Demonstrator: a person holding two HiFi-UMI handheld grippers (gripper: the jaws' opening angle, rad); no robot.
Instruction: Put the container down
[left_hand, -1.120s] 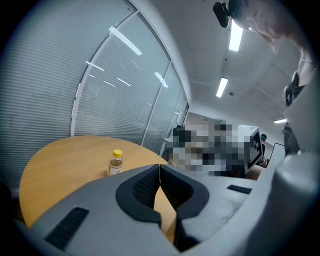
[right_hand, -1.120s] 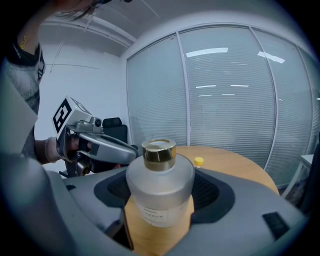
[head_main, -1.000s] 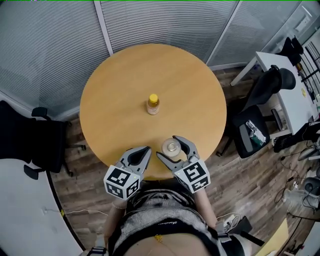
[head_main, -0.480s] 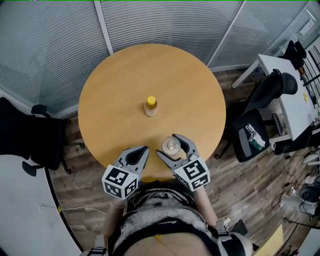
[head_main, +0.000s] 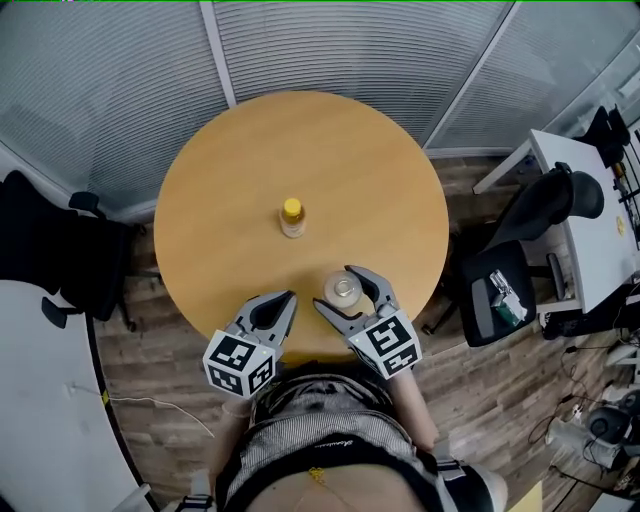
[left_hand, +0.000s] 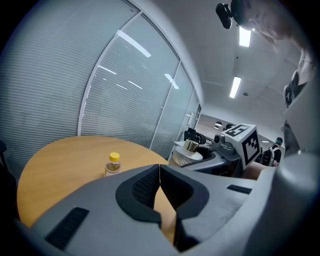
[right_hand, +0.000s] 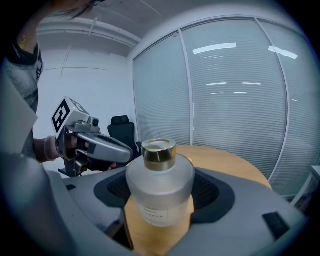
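Bright, even ceiling light; shadows on the bench (head_main: 300, 160) are faint. Strip lamps (left_hand: 236, 86) above the left hand-held gripper (left_hand: 159, 172) glare white (and streak the blinds (right_hand: 235, 110)). Both gripper views bow at the edges, with black corners; near jaws look soft.

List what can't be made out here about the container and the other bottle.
- Base of the container: whether it rests on the table is hidden, by the jaws of the right gripper in the right gripper view, by its own body in the head view.
- Label print on the container: too small and blurred in the right gripper view.
- Base of the small bottle: covered by the left gripper in the left gripper view.
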